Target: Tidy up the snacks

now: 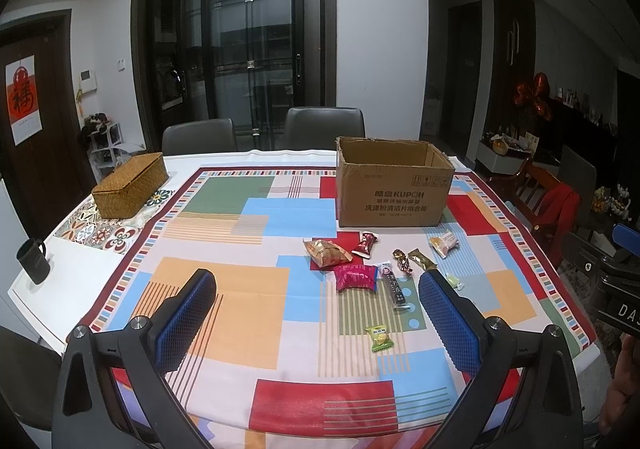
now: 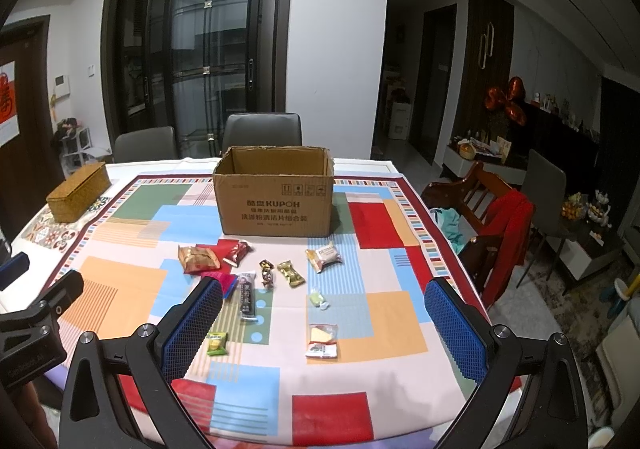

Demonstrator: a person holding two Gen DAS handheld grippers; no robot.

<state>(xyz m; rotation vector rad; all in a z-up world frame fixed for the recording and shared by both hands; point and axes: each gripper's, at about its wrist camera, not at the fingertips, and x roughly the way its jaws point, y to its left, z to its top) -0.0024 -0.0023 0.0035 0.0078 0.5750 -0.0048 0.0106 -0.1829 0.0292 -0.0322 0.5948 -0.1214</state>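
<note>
The counter [image 2: 384, 381], spread with a cloth of coloured blocks and stripes, fills both views. On it the cardboard box [image 2: 276, 205] stands upright and open at the top, toward the far edge; take it as the landmark. Well to the left of the box, near the counter's left edge, lies a closed woven basket [image 1: 130, 185], and nearer than that, at the bare left margin, a dark mug [image 1: 34, 261].

The left tongs [image 1: 318, 319] hang wide over the near part of the cloth, gripping nothing. The right tongs [image 2: 324, 325] are likewise spread wide and empty, on the near side of the box.

All the snacks lie loose on the cloth in front of the box, none inside it as far as can be seen. Just in front of the box's left half sit a gold-and-red packet [image 2: 199, 259] and a dark red packet [image 2: 237, 252]; before its right corner, a white-and-orange packet [image 2: 325, 256]. Farther out lie a pink packet [image 1: 356, 277], a long black bar [image 2: 247, 301], a gold wrapper [image 2: 291, 273] and a twisted brown sweet [image 2: 267, 274]. Farther still are a clear packet with a yellow wedge [image 2: 322, 341], a green-and-yellow sweet [image 2: 217, 343] and a pale green sweet [image 2: 318, 298].
</note>
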